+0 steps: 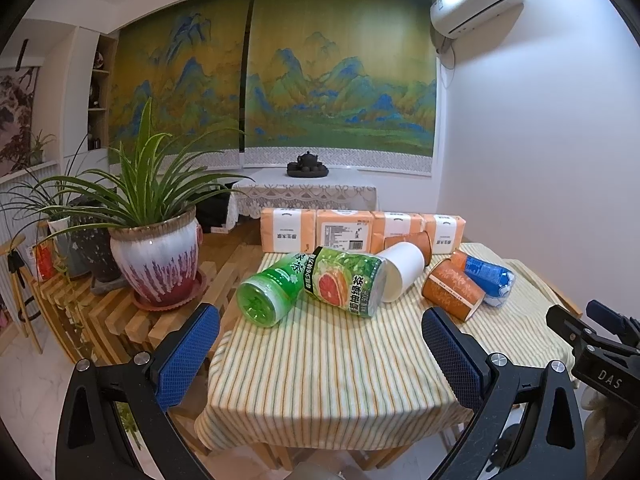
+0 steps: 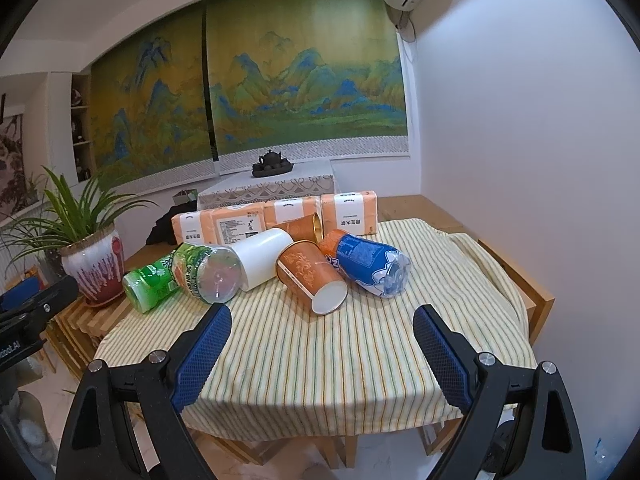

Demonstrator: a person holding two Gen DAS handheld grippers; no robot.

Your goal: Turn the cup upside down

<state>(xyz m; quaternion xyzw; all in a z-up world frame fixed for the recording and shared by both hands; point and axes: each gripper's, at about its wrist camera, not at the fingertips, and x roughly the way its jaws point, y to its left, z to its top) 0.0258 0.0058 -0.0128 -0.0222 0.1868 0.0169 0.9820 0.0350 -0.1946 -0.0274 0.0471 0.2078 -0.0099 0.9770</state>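
An orange paper cup lies on its side on the striped tablecloth, its white base toward me; it also shows in the left wrist view. A white cup lies on its side beside it. A second orange cup lies behind, against the tissue packs. My right gripper is open and empty, short of the orange cup. My left gripper is open and empty over the near part of the cloth.
Two green bottles and a blue bottle lie among the cups. Orange tissue packs line the back of the table. A potted plant stands on slatted wood at the left. The right gripper's body shows at the right.
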